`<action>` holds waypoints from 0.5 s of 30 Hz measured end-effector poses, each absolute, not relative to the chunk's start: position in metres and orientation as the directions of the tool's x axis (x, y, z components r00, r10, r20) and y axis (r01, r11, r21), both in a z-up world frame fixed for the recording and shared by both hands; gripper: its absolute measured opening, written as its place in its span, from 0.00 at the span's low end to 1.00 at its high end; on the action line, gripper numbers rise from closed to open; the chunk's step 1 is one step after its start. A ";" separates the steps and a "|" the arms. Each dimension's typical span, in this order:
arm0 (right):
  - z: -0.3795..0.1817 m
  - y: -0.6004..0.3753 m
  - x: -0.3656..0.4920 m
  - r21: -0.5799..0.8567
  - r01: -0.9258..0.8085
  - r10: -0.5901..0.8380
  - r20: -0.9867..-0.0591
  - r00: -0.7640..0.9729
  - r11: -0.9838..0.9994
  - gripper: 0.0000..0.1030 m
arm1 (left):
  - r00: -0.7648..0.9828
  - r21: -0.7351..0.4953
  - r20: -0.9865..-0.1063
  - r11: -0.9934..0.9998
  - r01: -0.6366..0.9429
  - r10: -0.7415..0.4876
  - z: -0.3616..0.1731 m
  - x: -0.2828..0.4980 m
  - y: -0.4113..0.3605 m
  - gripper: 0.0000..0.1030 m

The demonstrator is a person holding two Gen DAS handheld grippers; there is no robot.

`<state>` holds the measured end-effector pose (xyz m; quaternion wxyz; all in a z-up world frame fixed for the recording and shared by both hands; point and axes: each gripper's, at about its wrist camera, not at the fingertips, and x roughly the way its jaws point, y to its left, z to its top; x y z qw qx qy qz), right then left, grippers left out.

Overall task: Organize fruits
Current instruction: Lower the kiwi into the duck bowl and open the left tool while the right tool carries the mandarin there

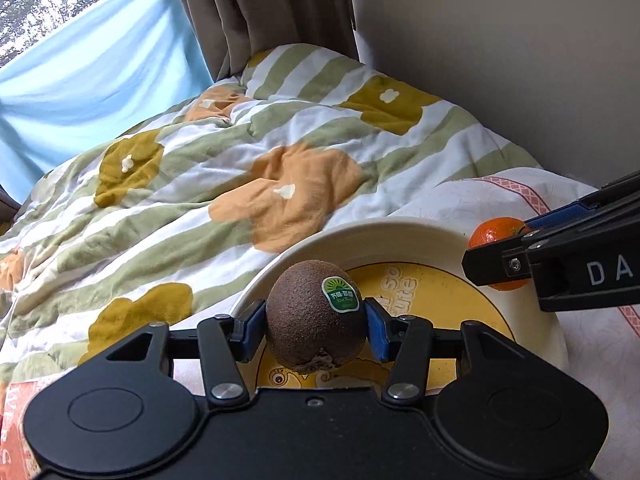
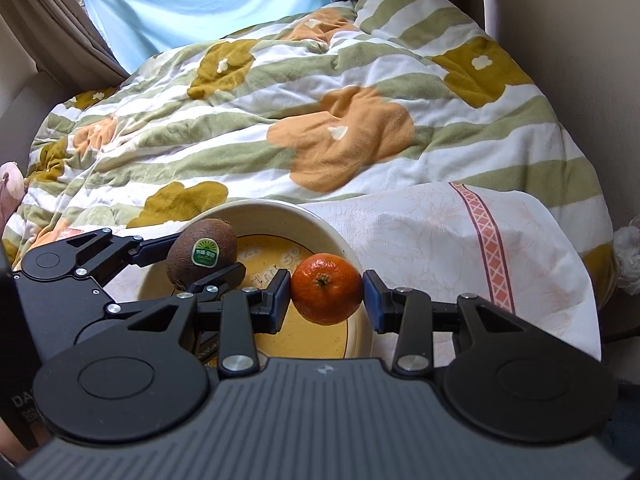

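Note:
My left gripper [image 1: 316, 326] is shut on a brown kiwi [image 1: 314, 316] with a green sticker and holds it over the near left part of a cream bowl [image 1: 360, 236] with a yellow bottom. The kiwi [image 2: 202, 254] and left gripper [image 2: 200, 262] also show in the right wrist view. My right gripper [image 2: 326, 294] is shut on an orange mandarin [image 2: 326, 288] and holds it over the bowl [image 2: 280, 212], near its right rim. In the left wrist view the mandarin [image 1: 494, 236] and right gripper [image 1: 496, 254] sit at the right.
The bowl stands on a white cloth with a pink patterned band [image 2: 486, 236], laid on a bed. A rumpled quilt with green stripes and orange flowers [image 2: 320, 120] fills the area behind. A wall [image 1: 500, 60] is at the right, curtains [image 1: 260, 8] behind.

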<state>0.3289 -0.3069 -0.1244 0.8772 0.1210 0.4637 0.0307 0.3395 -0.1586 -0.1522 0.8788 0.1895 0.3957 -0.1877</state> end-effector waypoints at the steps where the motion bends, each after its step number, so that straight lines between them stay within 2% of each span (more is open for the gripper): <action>1: -0.125 -0.307 0.329 0.243 0.061 0.167 -0.807 0.567 0.968 0.52 | 0.610 0.182 -0.772 0.856 0.483 -0.180 -0.155 0.341 -0.159 0.54; 7: -0.126 -0.304 0.330 0.242 0.069 0.162 -0.811 0.562 0.968 0.52 | 0.606 0.174 -0.772 0.854 0.490 -0.191 -0.159 0.343 -0.157 0.57; 9: -0.123 -0.303 0.330 0.237 0.066 0.160 -0.810 0.565 0.969 0.52 | 0.624 0.182 -0.756 0.850 0.494 -0.200 -0.153 0.340 -0.156 0.84; 11: -0.120 -0.302 0.330 0.232 0.059 0.158 -0.807 0.568 0.971 0.52 | 0.648 0.200 -0.734 0.846 0.494 -0.205 -0.145 0.334 -0.154 0.89; 15: -0.114 -0.298 0.328 0.230 0.033 0.170 -0.802 0.573 0.973 0.52 | 0.651 0.207 -0.733 0.847 0.489 -0.197 -0.133 0.324 -0.146 0.89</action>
